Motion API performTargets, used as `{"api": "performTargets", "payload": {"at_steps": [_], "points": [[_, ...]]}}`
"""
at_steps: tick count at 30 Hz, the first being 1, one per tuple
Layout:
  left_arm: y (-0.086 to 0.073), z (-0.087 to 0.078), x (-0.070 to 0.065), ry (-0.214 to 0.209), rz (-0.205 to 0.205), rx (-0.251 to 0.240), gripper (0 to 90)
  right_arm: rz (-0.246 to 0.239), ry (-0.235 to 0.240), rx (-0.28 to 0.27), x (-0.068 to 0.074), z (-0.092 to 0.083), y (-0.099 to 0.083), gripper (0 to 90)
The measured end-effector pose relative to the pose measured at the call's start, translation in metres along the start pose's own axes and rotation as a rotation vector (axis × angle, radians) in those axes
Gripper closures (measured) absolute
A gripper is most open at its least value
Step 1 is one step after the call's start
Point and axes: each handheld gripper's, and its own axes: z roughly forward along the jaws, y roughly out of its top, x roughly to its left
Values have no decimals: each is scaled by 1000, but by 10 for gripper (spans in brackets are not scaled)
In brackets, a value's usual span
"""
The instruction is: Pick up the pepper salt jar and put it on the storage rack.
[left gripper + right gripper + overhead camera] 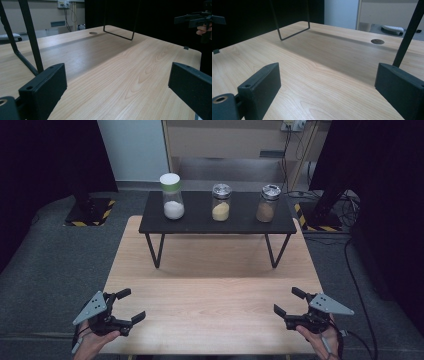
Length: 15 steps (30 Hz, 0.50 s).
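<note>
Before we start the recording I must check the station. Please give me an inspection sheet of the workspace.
Surface: wooden table, bare in front of a black stand.
Job's things: three jars on the stand: white powder, yellow powder, brown powder; all lidded, upright, apart.
Clutter: nothing seen.
Grippers: left gripper and right gripper at the near corners, fingers wide apart, holding nothing.
Cables: one trails from the right gripper over the floor; more by the far wall.
Surroundings: grey floor, dark curtains, striped bases.

A lab or recording studio: black curtains [45, 155] flank the wooden table [215, 305], hazard-striped stand bases [90, 212] sit on grey carpet [50, 265], and cables [357, 285] trail across it.
</note>
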Motion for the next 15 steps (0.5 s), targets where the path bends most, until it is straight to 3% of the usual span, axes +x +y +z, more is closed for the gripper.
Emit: {"api": "performTargets", "payload": {"at_steps": [15], "points": [[1,0,0,0,0,5,5,-1,-1,0,0,0,0,71]]}}
